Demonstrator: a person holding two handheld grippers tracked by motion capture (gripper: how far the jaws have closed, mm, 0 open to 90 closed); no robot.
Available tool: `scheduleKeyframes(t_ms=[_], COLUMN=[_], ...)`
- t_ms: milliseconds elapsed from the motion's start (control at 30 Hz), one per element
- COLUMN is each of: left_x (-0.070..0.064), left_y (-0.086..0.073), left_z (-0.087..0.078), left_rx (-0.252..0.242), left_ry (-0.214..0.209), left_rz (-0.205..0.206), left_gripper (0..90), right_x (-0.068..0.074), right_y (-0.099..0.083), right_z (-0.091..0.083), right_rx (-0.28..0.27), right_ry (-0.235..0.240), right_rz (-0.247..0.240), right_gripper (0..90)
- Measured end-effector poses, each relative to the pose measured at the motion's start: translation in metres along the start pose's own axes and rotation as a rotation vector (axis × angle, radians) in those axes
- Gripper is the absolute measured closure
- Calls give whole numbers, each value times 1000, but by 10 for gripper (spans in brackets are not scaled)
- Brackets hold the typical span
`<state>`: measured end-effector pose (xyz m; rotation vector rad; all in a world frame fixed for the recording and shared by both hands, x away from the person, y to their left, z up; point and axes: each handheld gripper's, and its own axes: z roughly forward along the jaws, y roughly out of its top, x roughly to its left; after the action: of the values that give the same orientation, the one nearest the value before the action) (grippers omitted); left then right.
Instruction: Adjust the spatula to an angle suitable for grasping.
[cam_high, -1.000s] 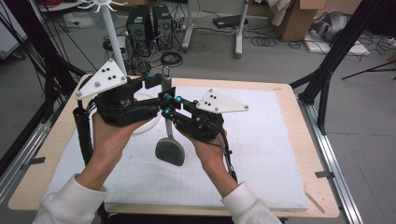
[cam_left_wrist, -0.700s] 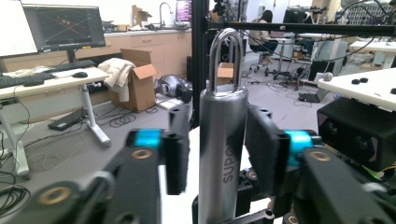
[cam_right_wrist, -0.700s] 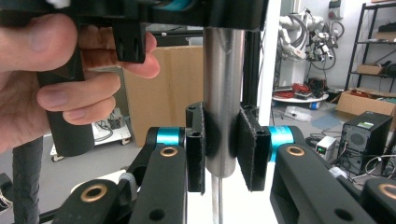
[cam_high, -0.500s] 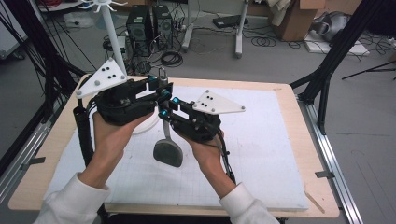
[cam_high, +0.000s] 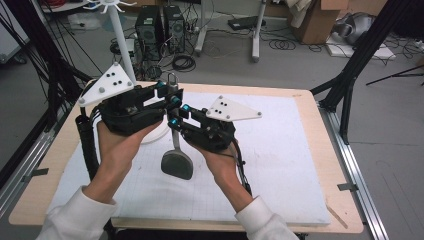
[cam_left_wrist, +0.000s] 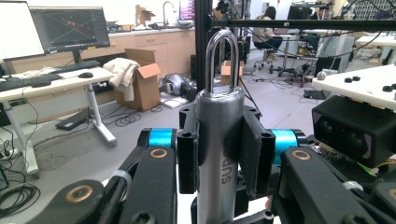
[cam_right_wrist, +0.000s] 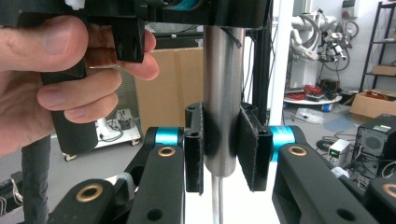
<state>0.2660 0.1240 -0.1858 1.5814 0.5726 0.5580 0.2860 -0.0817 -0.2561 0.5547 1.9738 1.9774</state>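
Note:
A spatula hangs upright over the white mat, its grey head (cam_high: 177, 164) lowest. Its thick steel handle (cam_left_wrist: 219, 135) ends in a wire loop (cam_left_wrist: 221, 56) on top. My left gripper (cam_high: 169, 96) is shut on the upper part of the handle, just under the loop. Directly below it, my right gripper (cam_high: 175, 123) is shut on the handle's lower end (cam_right_wrist: 223, 70), where a thin shaft (cam_right_wrist: 215, 196) runs down toward the head. In the right gripper view the left hand (cam_right_wrist: 56, 74) and the left gripper's underside fill the top.
A white stand with a pole (cam_high: 120, 40) and a round base (cam_high: 156, 134) rises at the table's back left, right behind the left gripper. The white gridded mat (cam_high: 290, 150) covers most of the wooden table (cam_high: 340, 200), with free room at the right.
Both grippers and the spatula have drifted slightly left and toward me together. Neither grip has altered.

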Motion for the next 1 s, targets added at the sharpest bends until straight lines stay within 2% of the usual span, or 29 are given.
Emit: scheduleKeyframes(t_ms=[33,100,200,267,333,367,400,433,467,500,533,733,1000], left_x=[1,3,7,10,12,13,14,15,17,18,19,28,41], left_y=[0,0,1,1,2,2,2,2,3,3,3,4,5], left_z=[-1,-2,-5,-8,-10,-11,-12,-13,-15,-16,-17,-26,-35], left_rx=[1,-2,-9,-13,-14,-13,-14,-11,-13,-15,-16,-22,-7], left_ry=[3,10,23,28,35,39,44,49,55,59,64,91,135], left_rz=[0,-2,-3,-8,-13,-10,-12,-9,-11,-12,-12,-19,-19], left_gripper=[707,708,708,708,708,708,708,708,708,708,708,708,708], right_x=[-2,-5,-9,-11,-16,-16,-20,-20,-21,-25,-25,-33,-43], right_y=[1,2,4,4,6,6,6,6,6,5,5,2,-9], right_z=[-1,-4,-8,-9,-15,-15,-19,-19,-21,-25,-25,-36,-56], right_rx=[-4,5,34,40,66,66,90,90,98,124,124,190,208], right_ry=[12,11,0,3,-12,-12,-13,-13,-23,-23,-23,-30,-34], right_rz=[11,13,15,18,-1,-1,8,8,11,9,9,-18,-41], right_gripper=[649,634,528,498,412,412,355,355,315,237,237,5,4])
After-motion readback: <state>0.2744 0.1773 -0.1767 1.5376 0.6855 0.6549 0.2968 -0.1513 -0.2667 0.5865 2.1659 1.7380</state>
